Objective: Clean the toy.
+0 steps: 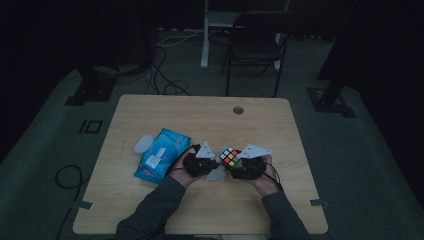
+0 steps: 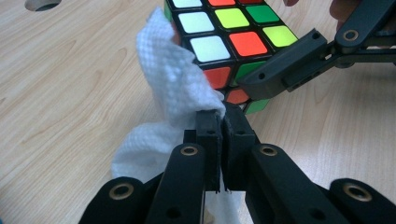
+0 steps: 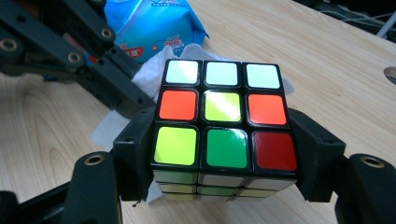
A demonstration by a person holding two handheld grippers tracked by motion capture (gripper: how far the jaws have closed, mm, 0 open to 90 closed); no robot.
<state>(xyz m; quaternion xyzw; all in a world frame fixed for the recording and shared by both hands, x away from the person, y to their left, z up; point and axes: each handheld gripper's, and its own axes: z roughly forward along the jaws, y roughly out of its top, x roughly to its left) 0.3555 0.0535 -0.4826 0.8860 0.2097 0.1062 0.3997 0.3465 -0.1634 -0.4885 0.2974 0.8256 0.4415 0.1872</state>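
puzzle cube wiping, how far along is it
Done: a white wipe is out of the blue wipe pack, and the right gripper is clamped on the puzzle cube. In hand: the left gripper pinches the wipe and presses it against the cube's side. Left: probably the other faces, since the wipe touches one side; how clean any face is can't be told.
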